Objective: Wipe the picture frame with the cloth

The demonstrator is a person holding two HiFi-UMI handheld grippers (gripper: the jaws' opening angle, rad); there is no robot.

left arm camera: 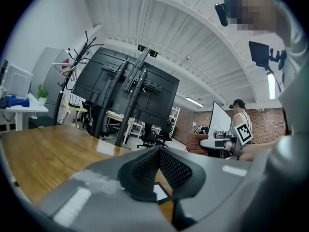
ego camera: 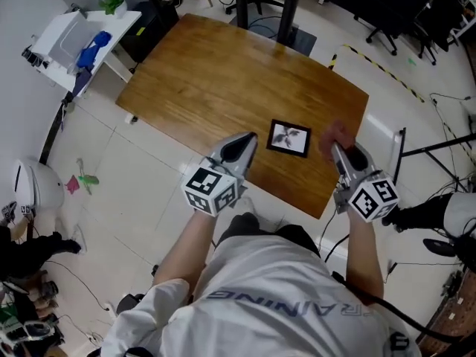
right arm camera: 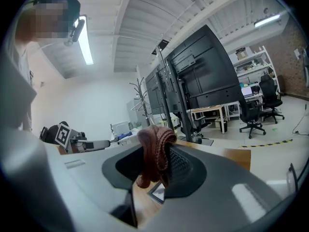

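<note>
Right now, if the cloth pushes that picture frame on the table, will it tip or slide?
The picture frame lies flat, so it probably can't tip. The wooden table looks smooth, so it may slide; nothing holds it. It looks thin, likely light.

- An open-plan office-lab: ahead of the left gripper (left arm camera: 157, 151) stand big black display panels (left arm camera: 128, 88), a coat rack (left arm camera: 82, 52) and a brick wall (left arm camera: 193, 122).
- Beyond the right gripper (right arm camera: 157, 151) are office chairs (right arm camera: 268, 98), stocked shelving (right arm camera: 251, 62), a desk (right arm camera: 212, 112) and hazard-striped tape (right arm camera: 265, 143) on the tiled floor (right arm camera: 285, 124).
</note>
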